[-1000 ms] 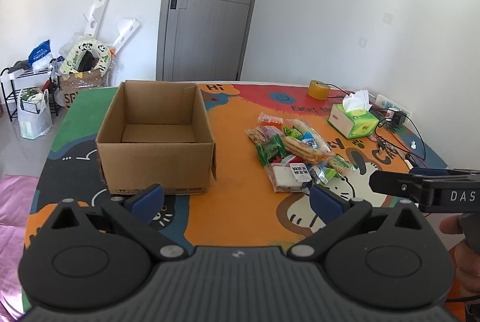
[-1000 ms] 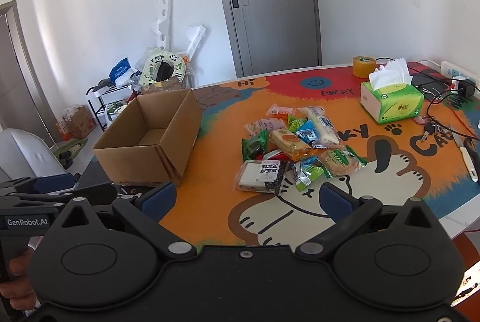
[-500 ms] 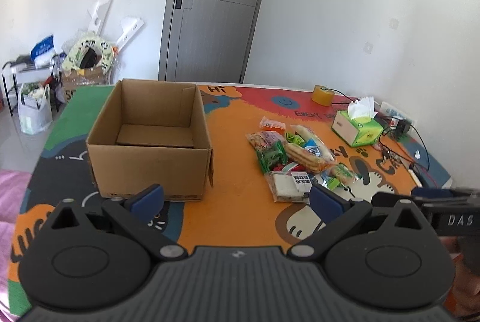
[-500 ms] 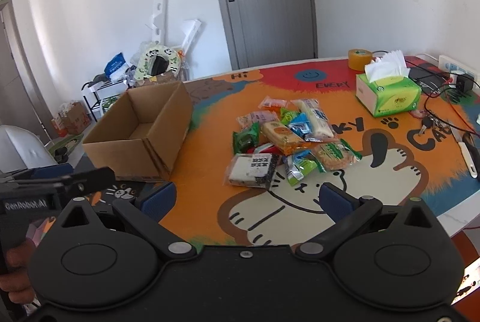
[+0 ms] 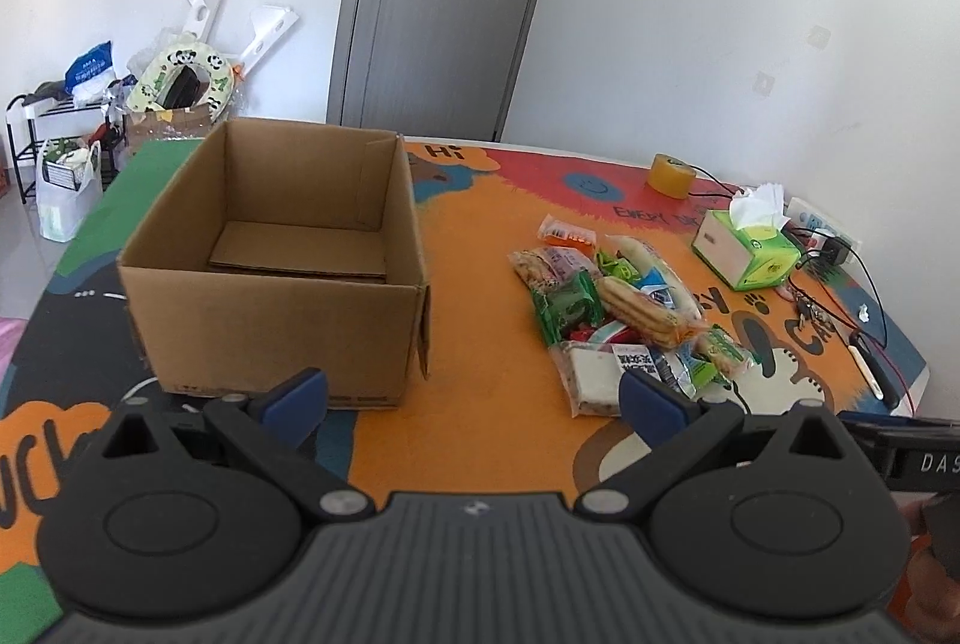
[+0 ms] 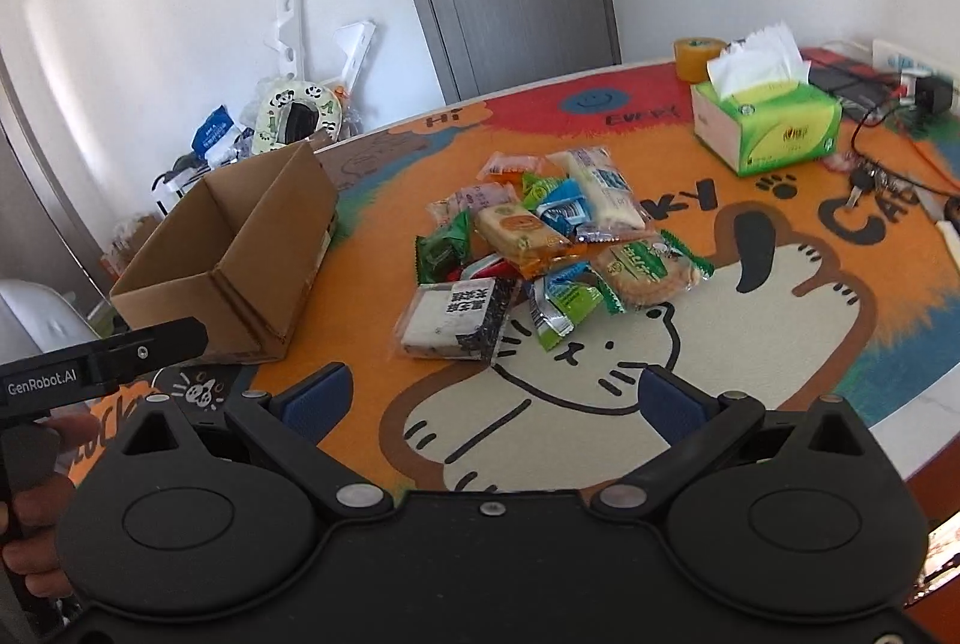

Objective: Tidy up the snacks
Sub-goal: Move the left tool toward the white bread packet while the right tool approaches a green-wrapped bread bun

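Your left gripper (image 5: 473,398) hangs above the near edge of the surface (image 5: 480,344) with its fingers (image 5: 297,395) spread wide and nothing between them; your right gripper (image 6: 495,398) does the same, fingers (image 6: 669,398) wide and empty. The snacks (image 5: 612,308) lie in a loose heap on the orange part of the colourful mat, well apart from the cardboard box (image 5: 282,260), which stands open to their left. From the left view you look straight down into the box and see only its bare cardboard floor; the right view catches the box (image 6: 240,254) from the side, so its inside is mostly hidden there. The right view gives you the heap (image 6: 540,248) more clearly: a white and black packet (image 6: 456,317) nearest you, a round biscuit pack (image 6: 645,266) to its right, and green, blue and orange wrappers piled behind. It also shows your left hand (image 6: 36,500) wrapped round the left tool's handle, while the left view shows only the tip of the right tool at its right edge. A green tissue box (image 6: 768,125) and a roll of tape (image 5: 671,174) sit beyond the heap.
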A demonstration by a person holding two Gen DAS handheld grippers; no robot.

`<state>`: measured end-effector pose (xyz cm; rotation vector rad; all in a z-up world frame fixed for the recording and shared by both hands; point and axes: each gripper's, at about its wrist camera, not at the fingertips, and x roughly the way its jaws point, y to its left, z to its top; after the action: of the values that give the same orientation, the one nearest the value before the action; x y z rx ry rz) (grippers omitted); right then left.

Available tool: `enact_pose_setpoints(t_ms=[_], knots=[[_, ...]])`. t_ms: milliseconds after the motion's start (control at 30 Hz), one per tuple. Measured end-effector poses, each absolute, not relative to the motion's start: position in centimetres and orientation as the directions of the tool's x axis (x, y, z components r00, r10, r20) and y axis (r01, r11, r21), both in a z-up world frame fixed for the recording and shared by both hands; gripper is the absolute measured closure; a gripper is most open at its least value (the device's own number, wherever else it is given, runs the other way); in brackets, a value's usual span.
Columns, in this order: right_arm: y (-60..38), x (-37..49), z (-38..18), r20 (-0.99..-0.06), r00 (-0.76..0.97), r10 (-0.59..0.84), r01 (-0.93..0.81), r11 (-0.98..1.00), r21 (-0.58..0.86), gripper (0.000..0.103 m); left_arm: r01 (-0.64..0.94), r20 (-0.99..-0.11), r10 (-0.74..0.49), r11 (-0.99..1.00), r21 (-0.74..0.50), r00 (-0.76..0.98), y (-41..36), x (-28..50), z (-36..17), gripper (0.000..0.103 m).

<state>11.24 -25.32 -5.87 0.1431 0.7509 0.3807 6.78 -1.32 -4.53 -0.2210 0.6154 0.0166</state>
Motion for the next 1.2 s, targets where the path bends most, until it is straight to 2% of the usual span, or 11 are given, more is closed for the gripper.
enact_pose_setpoints(t_ms=[400,467,533,600,1200], knots=[[-27.7,13.6,-8.1,-0.599,0.693,0.401,-0.262,0.914,0.309,0.000,-0.022,-0.585,-0.108,0.977,-0.211,0.804,-3.6,10.6,-6.3,0.002],[-28.1,14.1,-8.5,-0.595,0.696,0.403,-0.255,0.912,0.320,0.002,-0.014,-0.587,-0.117,0.977,-0.213,0.801,-4.2,11.4,-6.6,0.002],[-28.4,14.6,-8.9,-0.592,0.694,0.409,-0.252,0.909,0.332,0.010,-0.003,-0.592,-0.132,0.975,-0.221,0.795,-4.8,12.2,-7.0,0.002],[-28.8,15.1,-9.3,-0.591,0.696,0.408,-0.244,0.908,0.339,0.012,0.010,-0.591,-0.143,0.975,-0.222,0.794,-5.4,12.8,-7.2,0.002],[-31.4,18.6,-11.8,-0.597,0.715,0.363,-0.183,0.922,0.342,0.012,0.026,-0.651,-0.160,0.977,-0.210,0.742,-9.2,17.6,-10.1,0.002]])
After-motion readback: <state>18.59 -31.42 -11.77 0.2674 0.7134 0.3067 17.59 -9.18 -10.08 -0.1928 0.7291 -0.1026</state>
